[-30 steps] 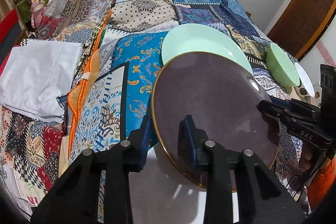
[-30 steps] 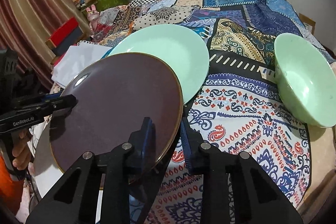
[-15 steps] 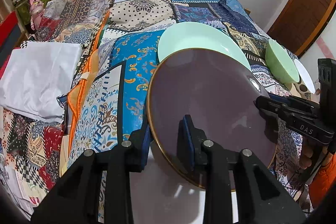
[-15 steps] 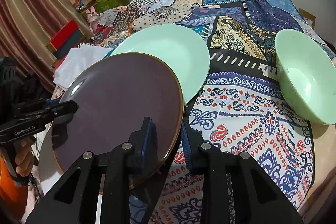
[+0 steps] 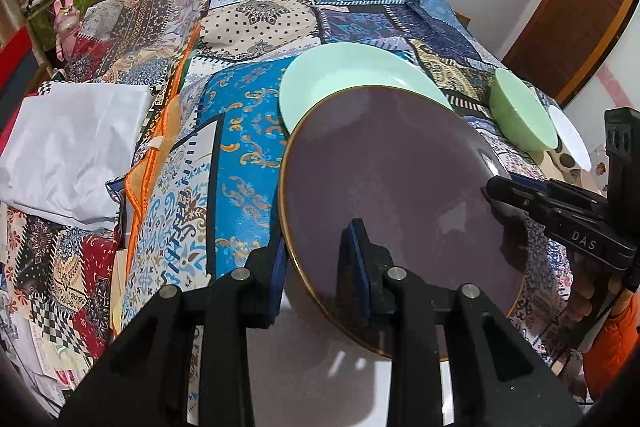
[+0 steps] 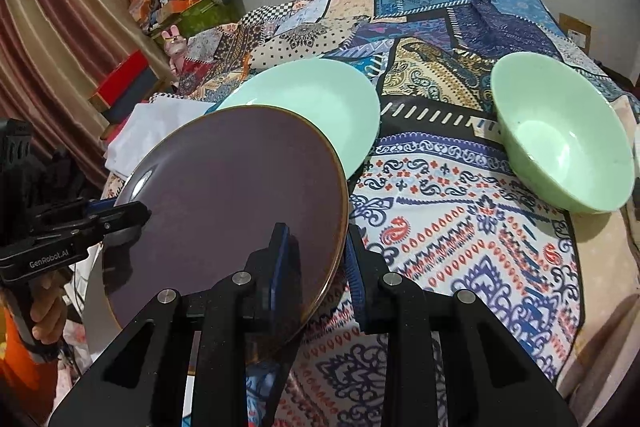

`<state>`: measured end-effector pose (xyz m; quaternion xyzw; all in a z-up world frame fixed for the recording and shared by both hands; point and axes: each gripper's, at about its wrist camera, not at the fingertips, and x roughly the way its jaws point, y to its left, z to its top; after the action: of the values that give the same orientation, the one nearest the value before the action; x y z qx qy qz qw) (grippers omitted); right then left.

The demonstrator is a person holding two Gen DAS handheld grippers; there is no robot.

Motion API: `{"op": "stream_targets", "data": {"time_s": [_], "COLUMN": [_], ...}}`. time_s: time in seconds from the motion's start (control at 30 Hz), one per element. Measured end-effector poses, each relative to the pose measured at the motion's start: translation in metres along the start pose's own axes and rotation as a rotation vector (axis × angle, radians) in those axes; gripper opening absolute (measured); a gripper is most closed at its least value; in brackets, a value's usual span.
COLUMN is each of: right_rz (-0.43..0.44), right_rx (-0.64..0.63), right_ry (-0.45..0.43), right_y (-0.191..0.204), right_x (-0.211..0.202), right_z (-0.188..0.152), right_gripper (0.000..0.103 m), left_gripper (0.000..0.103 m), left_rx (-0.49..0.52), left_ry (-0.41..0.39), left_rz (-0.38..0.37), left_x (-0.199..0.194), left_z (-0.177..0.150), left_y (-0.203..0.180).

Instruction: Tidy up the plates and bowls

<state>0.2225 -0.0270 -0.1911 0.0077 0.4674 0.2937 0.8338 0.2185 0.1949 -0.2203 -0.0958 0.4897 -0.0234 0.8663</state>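
Brown plate [image 5: 392, 187], glossy with a thin gold rim, held between both grippers above the patchwork cloth [image 5: 240, 147]. Left gripper [image 5: 318, 267]: jaws nearly closed, blue pads clamping the plate's near-left rim, one pad on the upper face and one beneath. Right gripper [image 6: 316, 263]: jaws likewise nearly closed, pads pinching the near-right rim of the same plate; in the left wrist view its black body, marked "DAS", enters from the right and bites the plate's right edge. In the right wrist view the left gripper, marked "GenRobot.AI", reaches in from the left onto the plate's left edge, with a hand [image 6: 44, 307] and an orange sleeve [image 6: 16, 367] behind it. The plate sits tilted, its far edge overlapping the mint green plate [image 6: 316, 103], which lies flat on the cloth just beyond; whether the two touch cannot be told. A white surface [image 5: 304, 359] shows below the brown plate's near edge. Green bowl [image 6: 560, 139]: upright on the cloth, far right, apart from both plates. White plate [image 5: 570, 135]: just right of the bowl. Folded white cloth [image 5: 68, 151]: far left. Boxes and a pink rabbit toy [image 5: 66, 17] stand beyond.
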Motion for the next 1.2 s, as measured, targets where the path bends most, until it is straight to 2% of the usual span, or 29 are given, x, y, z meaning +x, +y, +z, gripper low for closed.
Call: {"op": "stream_targets", "data": {"time_s": [0.67,1.2], "right_rz": [0.005,-0.002], "right_rx": [0.035,0.080], "right_ry": [-0.080,-0.129], "right_y": [-0.007,-0.027], "right_x": [-0.060,-0.103], "right_z": [-0.021,-0.050], "right_gripper": [0.025,0.025], "left_gripper": [0.029,0.029], "left_rx": [0.022,0.064], "left_ry": [-0.037,-0.036], "left_rz": [-0.026,-0.051], "left_x": [-0.048,-0.069], "left_z": [-0.019,-0.036], "left_y": [-0.050,-0.097]}}
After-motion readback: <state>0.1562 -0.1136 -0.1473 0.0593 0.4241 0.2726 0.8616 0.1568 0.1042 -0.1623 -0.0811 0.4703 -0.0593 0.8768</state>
